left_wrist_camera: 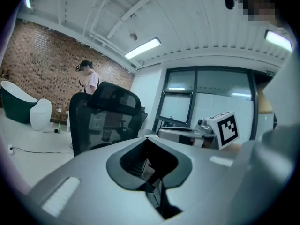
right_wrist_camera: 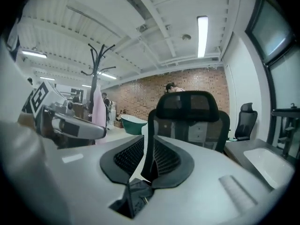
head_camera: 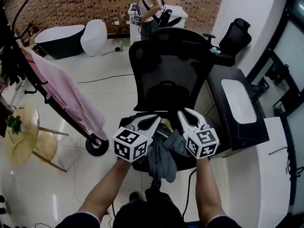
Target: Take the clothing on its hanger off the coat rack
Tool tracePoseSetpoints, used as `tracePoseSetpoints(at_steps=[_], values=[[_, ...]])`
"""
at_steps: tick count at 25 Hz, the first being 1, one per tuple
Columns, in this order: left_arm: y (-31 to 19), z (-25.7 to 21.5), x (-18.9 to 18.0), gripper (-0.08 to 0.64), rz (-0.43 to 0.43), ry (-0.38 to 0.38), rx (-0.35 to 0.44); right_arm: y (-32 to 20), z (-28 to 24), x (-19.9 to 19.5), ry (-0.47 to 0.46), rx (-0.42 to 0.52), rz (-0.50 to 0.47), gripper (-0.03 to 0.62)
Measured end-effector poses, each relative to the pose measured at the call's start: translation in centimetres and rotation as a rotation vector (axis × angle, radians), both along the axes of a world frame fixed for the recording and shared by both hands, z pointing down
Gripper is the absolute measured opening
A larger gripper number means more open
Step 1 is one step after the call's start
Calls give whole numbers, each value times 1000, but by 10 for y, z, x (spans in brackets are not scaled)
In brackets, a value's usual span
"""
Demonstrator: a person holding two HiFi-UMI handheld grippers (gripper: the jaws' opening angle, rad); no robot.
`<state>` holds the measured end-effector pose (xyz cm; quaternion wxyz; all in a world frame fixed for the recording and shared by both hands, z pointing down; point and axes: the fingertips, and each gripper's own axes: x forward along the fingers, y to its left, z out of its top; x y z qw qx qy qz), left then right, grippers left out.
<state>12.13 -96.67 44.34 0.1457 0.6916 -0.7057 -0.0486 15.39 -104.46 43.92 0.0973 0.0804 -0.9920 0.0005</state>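
Observation:
A grey garment lies crumpled on the seat of a black mesh office chair, with the pale wooden hanger showing at its top. Both grippers hover just over it, side by side. My left gripper has its jaws together; I see nothing gripped in it. My right gripper stands with only a narrow slit between its pads, and a fold of the grey cloth shows below its throat, not pinched. The black coat rack stands at the left, a pink garment still hanging on it.
The chair's tall backrest rises right ahead of the grippers. A black counter with a white basin lines the right side. A round wooden table sits at the left, a dark bathtub at the far wall, and a person stands beyond the chair.

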Motion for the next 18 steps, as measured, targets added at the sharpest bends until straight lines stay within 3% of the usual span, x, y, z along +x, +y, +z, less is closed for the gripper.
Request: tracePoseSetpoints(at_steps=[3, 5, 11, 18], values=[[7, -20, 7, 12, 24, -24, 25, 13, -32, 12, -97, -33, 15, 2], [11, -32, 12, 12, 36, -32, 45, 18, -48, 18, -133, -44, 23, 2], [16, -48, 19, 12, 48, -56, 66, 36, -66, 23, -121, 11, 41, 0], [20, -50, 25, 12, 64, -66, 69, 50, -75, 29, -145, -1, 20, 0]])
